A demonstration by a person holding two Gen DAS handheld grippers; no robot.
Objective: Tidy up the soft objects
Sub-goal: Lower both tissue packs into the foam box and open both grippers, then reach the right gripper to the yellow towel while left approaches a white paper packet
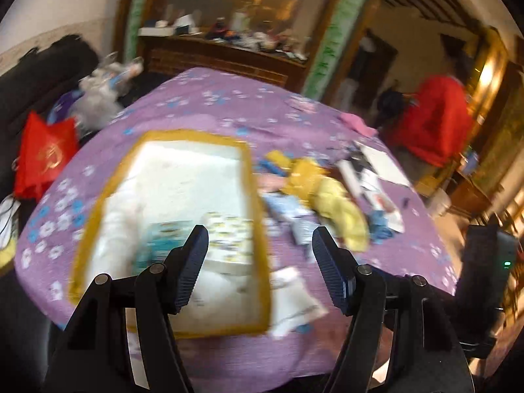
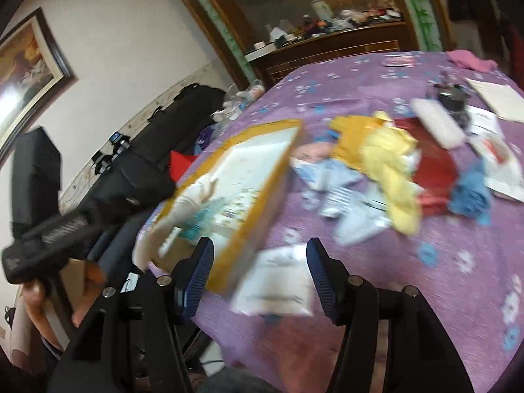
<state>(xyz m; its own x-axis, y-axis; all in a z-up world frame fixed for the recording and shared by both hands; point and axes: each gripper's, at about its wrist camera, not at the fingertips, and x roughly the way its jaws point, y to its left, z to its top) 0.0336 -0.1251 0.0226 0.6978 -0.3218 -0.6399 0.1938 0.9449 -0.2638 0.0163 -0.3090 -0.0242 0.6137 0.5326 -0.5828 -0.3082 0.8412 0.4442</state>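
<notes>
Soft cloths point(image 1: 340, 206) heaped (beside box point(image 1: 249, 177))

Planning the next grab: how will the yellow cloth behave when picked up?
The yellow cloth lies crumpled in folds, so it is probably floppy and will drape. It looks light. It overlaps the neighbouring items in the pile, so it may drag them.
</notes>
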